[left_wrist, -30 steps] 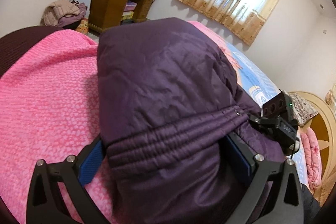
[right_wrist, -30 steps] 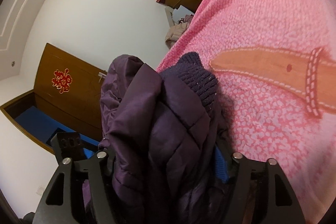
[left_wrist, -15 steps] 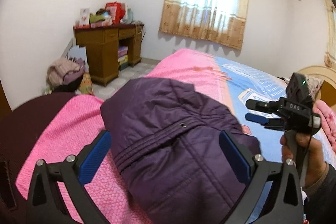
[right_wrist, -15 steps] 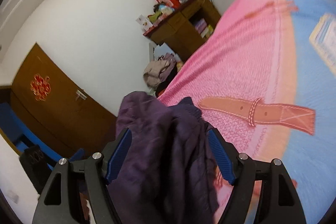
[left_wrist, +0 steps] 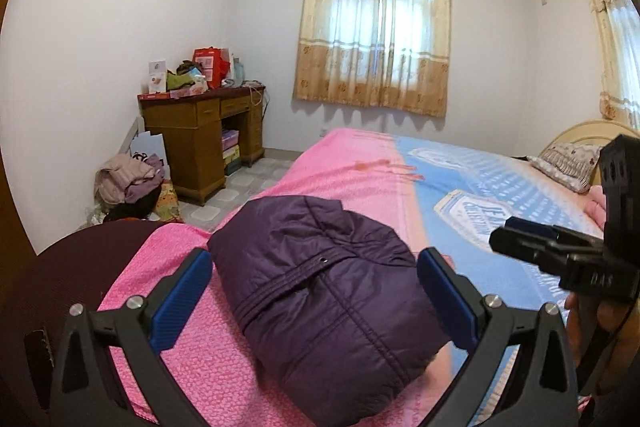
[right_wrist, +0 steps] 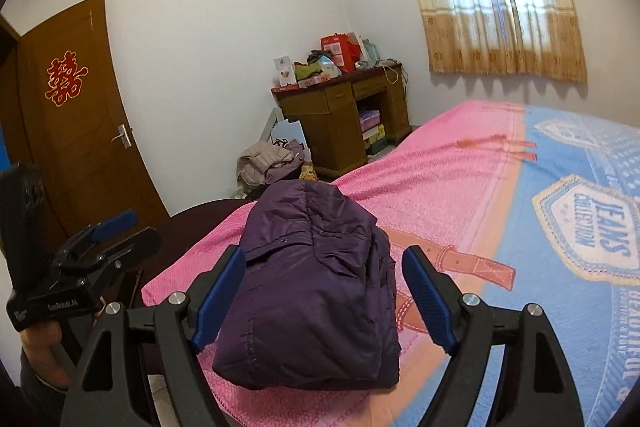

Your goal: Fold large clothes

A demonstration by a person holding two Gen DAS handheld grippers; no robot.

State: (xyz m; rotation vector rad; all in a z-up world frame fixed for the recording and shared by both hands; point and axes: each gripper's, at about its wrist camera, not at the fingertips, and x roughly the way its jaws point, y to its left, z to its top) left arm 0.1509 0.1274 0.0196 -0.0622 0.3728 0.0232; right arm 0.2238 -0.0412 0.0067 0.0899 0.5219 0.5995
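Both our left gripper (left_wrist: 316, 291) and right gripper (right_wrist: 324, 291) hang released; the puffy purple quilted jacket (right_wrist: 316, 291) bundle near the pink bedspread (right_wrist: 432, 187) edge could spring open.

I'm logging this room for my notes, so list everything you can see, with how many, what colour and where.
padded jacket: one, dark purple, folded in a bundle on the near pink end of the bed
bedspread: one, pink and blue with a jeans print, covering the bed
pillow: one, pale patterned, by the headboard
desk: one, brown wood, against the far wall, cluttered with boxes
clothes pile: one, beige and mauve, on the floor beside the desk
curtains: yellow-beige, over the window
door: one, brown, with a red emblem
left tongs: black with blue pads, open, either side of the jacket
right tongs: black with blue pads, open, either side of the jacket
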